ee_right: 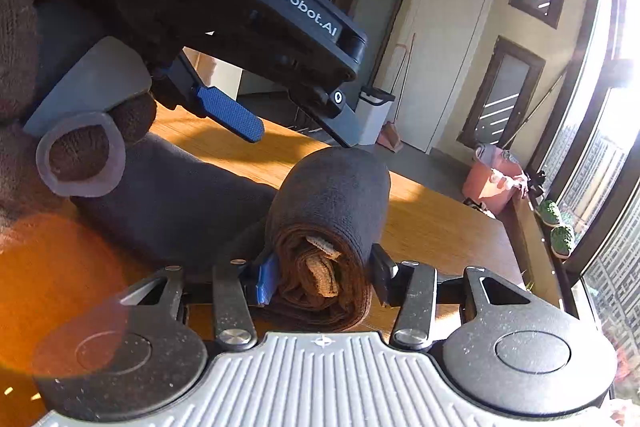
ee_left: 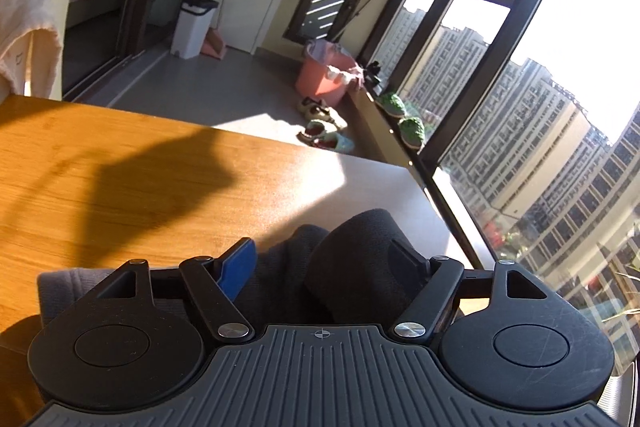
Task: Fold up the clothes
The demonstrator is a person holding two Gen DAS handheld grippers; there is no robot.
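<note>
Rolling looks nearly done: right gripper (ee_right: 322, 277) clamps the dark rolled knit garment (ee_right: 332, 203) at lower centre; left gripper (ee_right: 298, 131) hangs agape above the orange wooden table (ee_right: 440, 223).

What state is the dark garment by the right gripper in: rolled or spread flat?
Rolled: the dark garment forms a tight cylinder, its coiled end layers visible between the right gripper fingers.

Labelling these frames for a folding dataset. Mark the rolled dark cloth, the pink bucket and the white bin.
rolled dark cloth (ee_right: 332, 203), right wrist view, on its curved outer layer.
pink bucket (ee_left: 318, 77), left wrist view, on its side wall.
white bin (ee_left: 192, 31), left wrist view, on its front face.
</note>
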